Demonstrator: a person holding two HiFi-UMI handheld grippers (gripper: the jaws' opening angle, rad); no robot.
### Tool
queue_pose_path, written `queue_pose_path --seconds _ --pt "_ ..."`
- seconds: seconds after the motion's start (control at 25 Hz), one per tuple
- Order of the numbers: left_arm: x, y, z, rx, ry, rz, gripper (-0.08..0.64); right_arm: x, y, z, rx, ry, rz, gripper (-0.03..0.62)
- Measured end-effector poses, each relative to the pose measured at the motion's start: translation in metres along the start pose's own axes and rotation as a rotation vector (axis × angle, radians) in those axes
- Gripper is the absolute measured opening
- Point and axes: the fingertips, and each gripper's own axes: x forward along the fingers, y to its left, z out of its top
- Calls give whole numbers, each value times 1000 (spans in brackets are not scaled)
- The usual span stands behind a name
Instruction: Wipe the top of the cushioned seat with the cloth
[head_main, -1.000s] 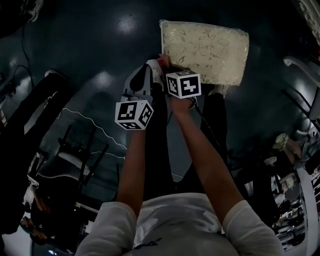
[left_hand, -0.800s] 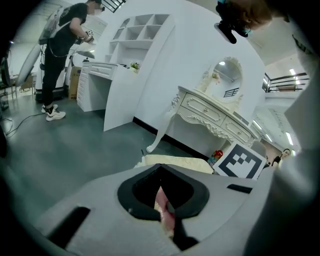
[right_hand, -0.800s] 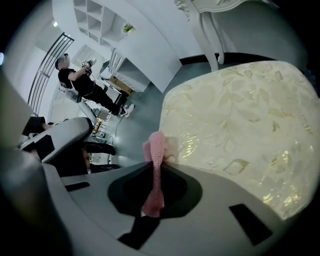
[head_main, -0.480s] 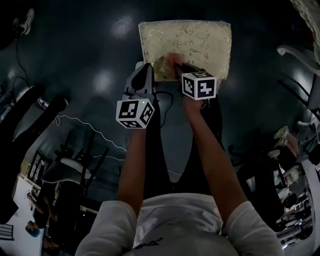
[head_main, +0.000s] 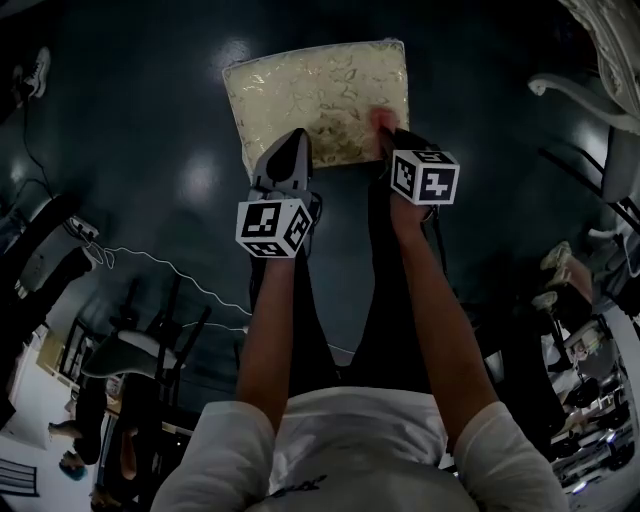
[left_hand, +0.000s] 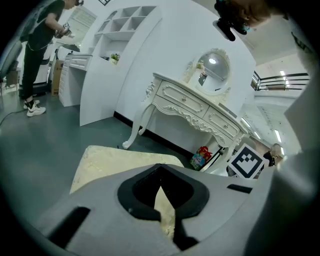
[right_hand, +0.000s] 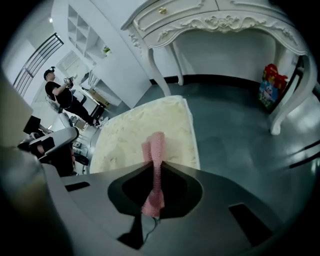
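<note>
Right tongs (right_hand: 154, 172) clenched on pink cloth (right_hand: 157, 145) over cushioned seat (right_hand: 125, 135). Head view shows only a pink blur there. Left tongs (left_hand: 160, 175) clenched, empty.

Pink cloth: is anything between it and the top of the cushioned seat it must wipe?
Nothing visible does. The right gripper holds the pink cloth at the near right corner of the cushioned seat; the left gripper is off to one side.

Showroom-like indoor hall: ornate white dressing table (left_hand: 192, 107), oval mirror (left_hand: 214, 70), white cubby shelving (left_hand: 125, 15), glossy dark floor (head_main: 150, 120).
</note>
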Motion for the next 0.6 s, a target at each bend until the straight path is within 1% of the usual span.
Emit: queue_pose_path --seconds 0.08,0.2,0.36,0.48,0.6 --pt "8 -9 -2 -3 -2 -1 8 -8 -20 3 -10 -9 -26 23" --pt "17 -21 -4 -2 -5 -6 7 -15 -46 5 -52 -8 -76 23" --pt "25 -28 -8 8 2 -2 8 -6 -69 5 -55 5 -89 23" --pt "24 -28 -10 11 16 8 8 3 -84 -1 -13 26 -102 23" --pt "15 -22 -10 26 36 17 8 11 -85 -8 32 39 -108 23"
